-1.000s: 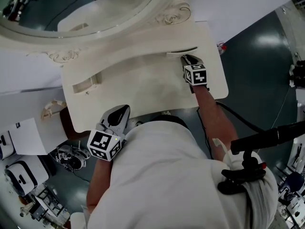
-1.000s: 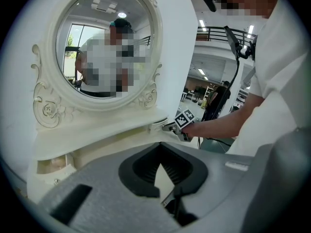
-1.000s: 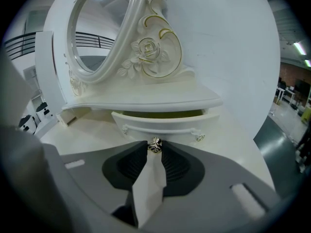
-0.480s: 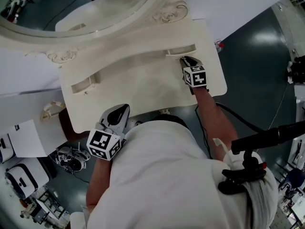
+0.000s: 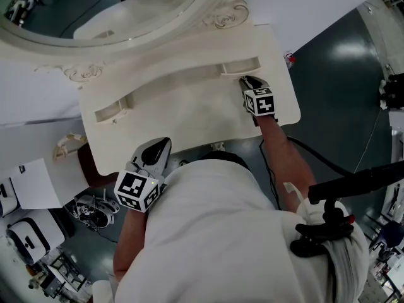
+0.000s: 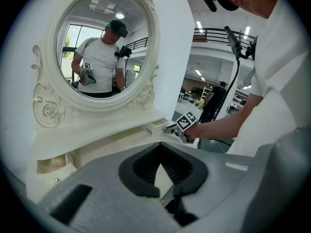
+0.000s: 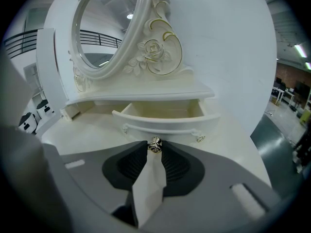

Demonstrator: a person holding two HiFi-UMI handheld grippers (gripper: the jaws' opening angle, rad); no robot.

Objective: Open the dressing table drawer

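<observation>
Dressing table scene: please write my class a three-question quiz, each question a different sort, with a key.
1. What does the right tool grip? A) the small silver metal knob B) the mirror frame C) nothing
2. True or false: the left tool holds something.
3. Fill in: the cream wooden drawer under the oval white-framed mirror stands partly ____.
Key: 1 A; 2 false; 3 open.

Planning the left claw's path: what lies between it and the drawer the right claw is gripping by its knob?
Only bare tabletop up to the drawer, per the head view.
</observation>
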